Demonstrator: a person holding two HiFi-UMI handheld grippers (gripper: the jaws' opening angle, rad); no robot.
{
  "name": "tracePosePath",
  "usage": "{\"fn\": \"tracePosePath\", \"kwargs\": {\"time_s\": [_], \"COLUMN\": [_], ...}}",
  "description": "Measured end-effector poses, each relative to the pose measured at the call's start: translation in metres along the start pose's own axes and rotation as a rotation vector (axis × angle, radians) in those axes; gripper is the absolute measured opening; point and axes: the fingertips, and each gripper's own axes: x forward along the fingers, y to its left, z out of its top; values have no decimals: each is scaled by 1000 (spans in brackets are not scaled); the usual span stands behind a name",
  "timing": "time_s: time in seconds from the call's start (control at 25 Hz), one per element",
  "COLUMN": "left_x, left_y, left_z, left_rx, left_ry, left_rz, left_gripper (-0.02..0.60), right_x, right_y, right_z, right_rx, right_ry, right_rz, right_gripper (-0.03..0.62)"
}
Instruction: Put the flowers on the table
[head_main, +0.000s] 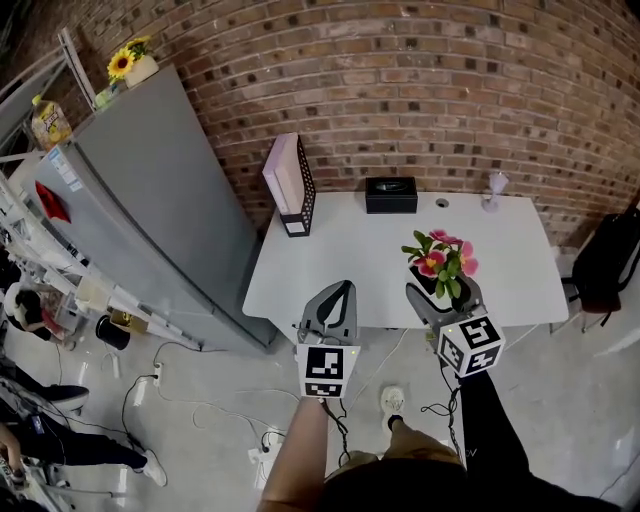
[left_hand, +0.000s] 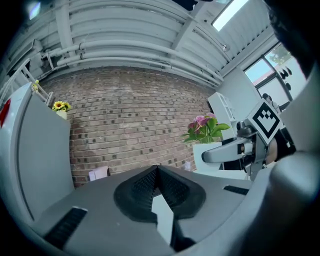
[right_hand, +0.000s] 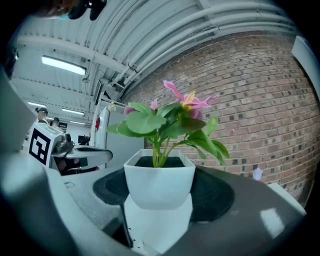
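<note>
The right tool (head_main: 443, 290) has its 2 jaws spread wide and clamped against opposite sides of a small white pot (right_hand: 159, 182), which sits upright between the pads. Gripping the pot low on its walls keeps the plant level and leaves the stems untouched, a sensible hold for something top-heavy and soft. The flowers (head_main: 441, 262) are carried in the air, and in the head view they sit over the near edge of the white tabletop (head_main: 330, 250); the pot does not appear to be resting on it yet.

The left tool (head_main: 340, 288) is closed with its tips meeting and nothing between them. It is held just beside the right one, probably parked out of the way.

The plant has pink blooms with yellowish centres above broad green leaves, rising on thin stems from dark soil. The square pot is smooth and tapers toward a narrower base. The open middle of the tabletop, in front of the black box (head_main: 390, 195), looks like the easiest landing spot.
</note>
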Motion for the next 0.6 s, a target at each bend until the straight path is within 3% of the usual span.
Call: {"fn": "tracePosePath", "kwargs": {"time_s": [0.6], "left_x": [181], "left_y": [62], "left_z": [-29], "left_rx": [-29], "left_ry": [23], "left_rz": [-17], "left_gripper": [8], "right_x": [172], "right_y": [-93], "right_z": [-11], "right_rx": [2], "right_ry": [26], "right_rz": [80], "right_gripper": [339]}}
